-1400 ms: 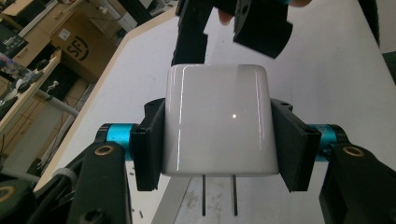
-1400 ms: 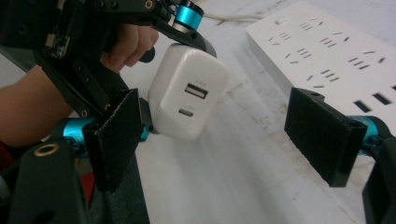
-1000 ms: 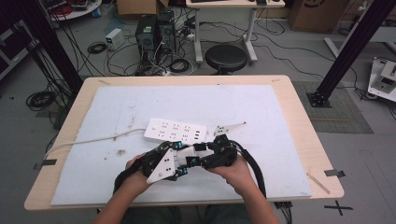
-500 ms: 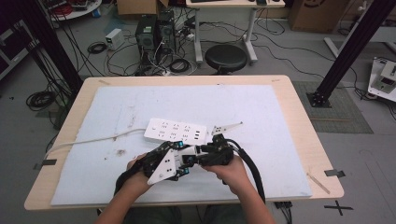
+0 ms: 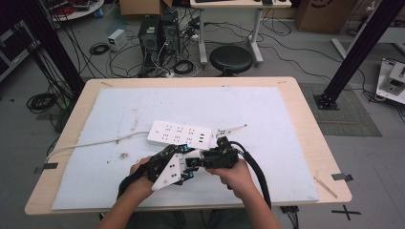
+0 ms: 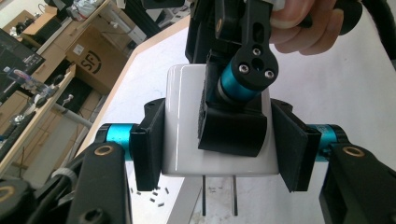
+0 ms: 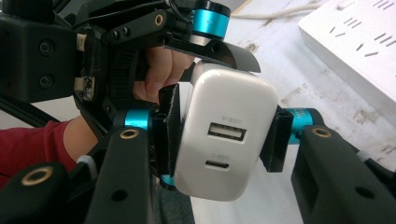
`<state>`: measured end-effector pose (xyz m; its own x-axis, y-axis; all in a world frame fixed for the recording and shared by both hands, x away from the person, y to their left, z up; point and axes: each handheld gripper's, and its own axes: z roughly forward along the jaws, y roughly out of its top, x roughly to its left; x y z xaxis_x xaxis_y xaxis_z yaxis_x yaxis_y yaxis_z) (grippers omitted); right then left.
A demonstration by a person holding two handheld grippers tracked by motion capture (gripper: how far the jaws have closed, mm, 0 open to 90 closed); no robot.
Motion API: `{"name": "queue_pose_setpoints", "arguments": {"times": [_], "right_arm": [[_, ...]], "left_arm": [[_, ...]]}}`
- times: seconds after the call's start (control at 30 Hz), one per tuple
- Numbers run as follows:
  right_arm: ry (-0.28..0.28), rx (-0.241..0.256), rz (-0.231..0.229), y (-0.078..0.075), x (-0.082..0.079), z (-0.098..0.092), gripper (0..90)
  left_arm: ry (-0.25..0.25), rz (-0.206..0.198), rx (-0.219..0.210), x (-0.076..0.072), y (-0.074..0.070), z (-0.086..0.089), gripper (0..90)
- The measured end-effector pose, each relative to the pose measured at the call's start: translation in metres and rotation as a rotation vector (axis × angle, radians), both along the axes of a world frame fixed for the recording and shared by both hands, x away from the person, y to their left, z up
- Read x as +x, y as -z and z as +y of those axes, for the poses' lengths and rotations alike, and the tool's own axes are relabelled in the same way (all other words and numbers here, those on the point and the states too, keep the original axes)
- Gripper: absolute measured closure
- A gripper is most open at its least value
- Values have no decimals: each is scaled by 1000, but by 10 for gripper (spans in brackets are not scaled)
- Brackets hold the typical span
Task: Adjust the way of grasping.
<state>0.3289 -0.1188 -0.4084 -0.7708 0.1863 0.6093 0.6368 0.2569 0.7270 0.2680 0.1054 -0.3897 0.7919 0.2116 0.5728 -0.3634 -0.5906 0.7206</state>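
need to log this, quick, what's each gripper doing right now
left gripper: shut on the white charger
right gripper: shut on the same white charger

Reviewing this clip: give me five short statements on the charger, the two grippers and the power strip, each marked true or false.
1. Both grippers clamp the white USB charger at once. True: the left gripper and the right gripper each have jaws against its sides.
2. The charger is plugged into the power strip. False: it is held off the strip, its two prongs bare.
3. The charger's end face has two ports. True.
4. The power strip lies at the table's right edge. False: it lies near the middle of the white mat, just beyond the grippers.
5. The strip's cord runs off to the right. False: the white cord trails left over the table edge.
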Motion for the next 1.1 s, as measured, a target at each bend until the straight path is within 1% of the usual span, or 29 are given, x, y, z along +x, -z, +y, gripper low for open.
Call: {"name": "queue_pose_setpoints", "arguments": {"times": [0.03, 0.07, 0.1, 0.13, 0.2, 0.23, 0.27, 0.3, 0.37, 0.4, 0.43, 0.5, 0.57, 0.6, 0.63, 0.67, 0.7, 0.8, 0.83, 0.9, 0.93, 0.97, 1.0, 1.03, 1.07, 1.1], "right_arm": [[5, 2, 1, 0, 0, 0, 594], [11, 1, 2, 0, -1, 0, 606], [8, -5, 1, 0, 0, 1, 620], [8, -9, 1, -1, -1, 0, 628], [13, -26, -6, -1, -1, 0, 633], [20, -33, -13, -2, -1, -1, 633], [35, -35, -21, -3, -1, -3, 633], [46, -40, -36, -4, 0, -5, 633], [70, -47, -60, -8, 0, -10, 633], [84, -55, -72, -11, 0, -13, 633], [92, -66, -90, -13, 0, -15, 634], [104, -89, -119, -18, 0, -19, 633], [118, -112, -163, -23, -1, -22, 633], [117, -122, -172, -25, 0, -24, 633], [125, -132, -184, -27, -1, -25, 633], [127, -144, -204, -29, -1, -26, 633], [128, -159, -221, -31, -1, -28, 633], [133, -184, -269, -38, -3, -33, 632], [141, -204, -295, -41, -4, -35, 632], [147, -251, -334, -46, -6, -39, 632], [150, -261, -354, -48, -6, -41, 632], [156, -276, -366, -50, -7, -43, 632], [156, -276, -366, -50, -7, -43, 632], [156, -286, -377, -52, -7, -46, 632], [165, -303, -397, -57, -8, -51, 632], [170, -319, -406, -60, -9, -53, 632]], "left_arm": [[-9, 6, 3, 0, 0, -1, 421], [-15, 5, 16, 0, 1, -2, 419], [-18, 6, 13, 1, 1, -2, 413], [-27, 31, 17, 2, 0, -2, 402], [-58, 40, 0, 3, 0, -1, 310], [-78, 32, -8, 3, -1, 0, 271], [-80, 31, -8, 3, -2, 2, 242], [-77, 33, -15, 3, -3, 5, 236], [-92, 49, -25, 5, -5, 10, 198], [-94, 60, -36, 6, -6, 13, 198], [-102, 71, -37, 7, -8, 17, 198], [-118, 106, -44, 10, -11, 24, 192], [-136, 132, -47, 13, -14, 31, 185], [-146, 147, -42, 14, -15, 34, 185], [-156, 172, -45, 16, -17, 37, 185], [-173, 189, -47, 18, -18, 40, 185], [-194, 205, -40, 19, -19, 43, 185], [-267, 282, -46, 26, -24, 52, 185], [-286, 306, -55, 28, -25, 55, 185], [-295, 345, -60, 32, -29, 62, 185], [-307, 362, -55, 34, -31, 66, 185], [-321, 381, -43, 36, -33, 69, 185], [-321, 381, -43, 36, -33, 69, 185], [-319, 411, -23, 40, -39, 76, 185], [-323, 427, -20, 42, -41, 78, 185], [-328, 433, -11, 44, -44, 81, 185]]}}
